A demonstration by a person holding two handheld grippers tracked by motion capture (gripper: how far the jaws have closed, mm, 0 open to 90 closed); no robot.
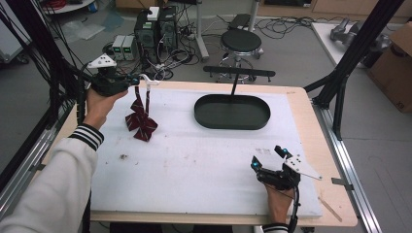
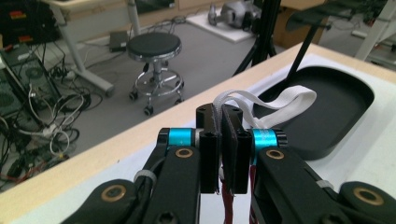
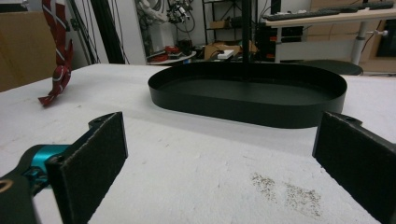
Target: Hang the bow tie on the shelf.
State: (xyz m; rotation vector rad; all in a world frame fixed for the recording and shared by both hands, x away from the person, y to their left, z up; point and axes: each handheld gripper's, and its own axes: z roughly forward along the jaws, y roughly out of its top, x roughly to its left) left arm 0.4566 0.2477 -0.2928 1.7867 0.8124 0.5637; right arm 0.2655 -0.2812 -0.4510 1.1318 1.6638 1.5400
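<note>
From above, the left gripper [image 1: 127,80] is raised over the far left of the desk [image 1: 204,165], and a red bow tie [image 1: 141,122] with pale stripes hangs from it by a white strap [image 1: 148,81], its lowest tip at or just above the white mat. The black oval tray [image 1: 232,112] sits well apart to the right, toward the far edge, with a thin post rising from it to a black crossbar [image 1: 239,72]. The right gripper [image 1: 266,157] rests low near the desk's near right corner, holding nothing. In the left gripper view, the jaws are closed on the strap [image 2: 261,101], which loops out white above the pads, and a bit of red cloth shows below them; the tray [image 2: 327,112] lies ahead to the right. In the right gripper view, the jaws stand wide apart with bare mat between them, the tray [image 3: 252,93] straight ahead and the bow tie [image 3: 58,51] dangling at far left. By my reading, the pick-up is done: the bow tie is off the desk, or nearly so, and firmly pinched. What seems left is the carry across to the tray, probably to hang the strap on the crossbar or lay the bow tie inside; I can't tell which. The right gripper has no part yet.
</note>
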